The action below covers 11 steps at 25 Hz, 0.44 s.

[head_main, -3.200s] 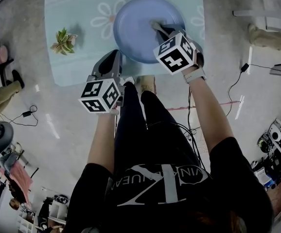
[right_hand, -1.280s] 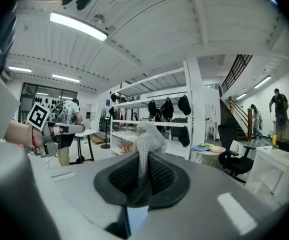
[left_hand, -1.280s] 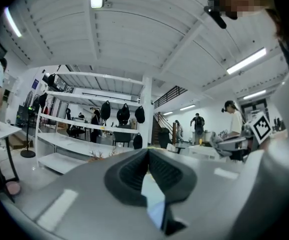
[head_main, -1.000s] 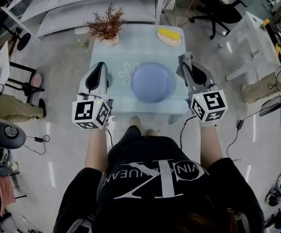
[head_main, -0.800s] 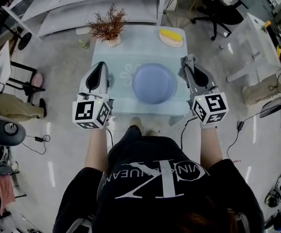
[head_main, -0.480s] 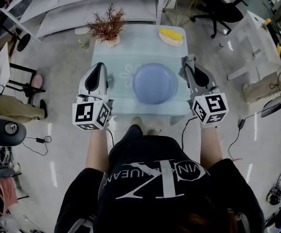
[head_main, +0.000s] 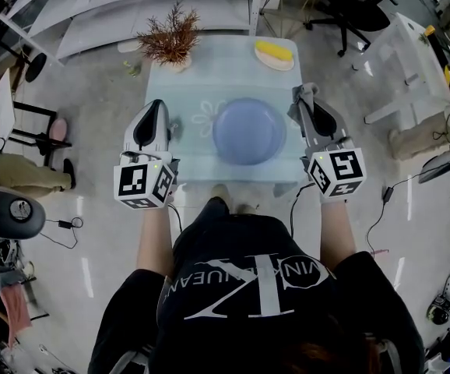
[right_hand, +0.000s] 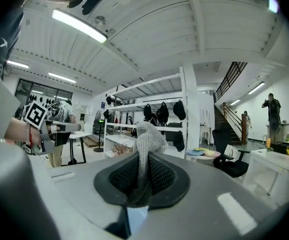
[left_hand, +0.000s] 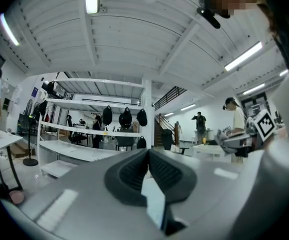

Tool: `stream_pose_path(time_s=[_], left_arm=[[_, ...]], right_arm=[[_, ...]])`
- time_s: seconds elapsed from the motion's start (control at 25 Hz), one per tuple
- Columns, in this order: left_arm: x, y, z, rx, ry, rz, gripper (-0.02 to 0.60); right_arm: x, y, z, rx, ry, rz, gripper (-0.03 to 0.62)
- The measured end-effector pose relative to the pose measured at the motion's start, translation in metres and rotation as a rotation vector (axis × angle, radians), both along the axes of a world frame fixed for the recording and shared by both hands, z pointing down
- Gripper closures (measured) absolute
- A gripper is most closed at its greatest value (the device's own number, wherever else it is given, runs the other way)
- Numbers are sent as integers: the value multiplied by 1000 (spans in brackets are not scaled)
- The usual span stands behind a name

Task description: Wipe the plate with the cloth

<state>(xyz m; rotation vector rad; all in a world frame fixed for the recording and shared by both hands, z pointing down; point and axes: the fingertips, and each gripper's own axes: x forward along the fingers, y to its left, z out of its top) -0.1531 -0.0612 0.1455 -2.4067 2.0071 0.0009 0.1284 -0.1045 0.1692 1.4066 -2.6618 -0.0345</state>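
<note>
Plate — round, blue, lying flat on the pale table — was seen in the head view between the two grippers. It lay just right of the left gripper and just left of the right gripper, and was touched by neither. Its whole blue face was shown.

The jaws of the right gripper were closed on a grey knitted cloth. The cloth was pinched between the pads, and its free end stood up past the tips. The jaws of the left gripper were brought together at their tips, with nothing gripped between them.

Beyond the tips of the right gripper, at the far corner of the table, a small pale dish was seen with a yellow object lying in it. Beyond the left gripper, a dried reddish plant stood at the other far corner. A flower pattern was printed on the table between that gripper and the plate.

A grey polished floor surrounded the table, and long white shelving ran behind it.

Neither table nor plate was shown in the gripper views — both were aimed level, out across the room. A ribbed white ceiling with strip lights, dark bags hung on the shelving, a staircase and standing people were shown there only. Each gripper view also caught the other gripper at its edge.
</note>
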Motion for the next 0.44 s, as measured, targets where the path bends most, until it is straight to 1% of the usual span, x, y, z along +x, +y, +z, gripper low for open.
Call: stream_pose_path(time_s=[0.44], left_arm=[[-4,-4,6,-13,10,-2,581]], right_arm=[[0,-2,4,-7,-6,8,557]])
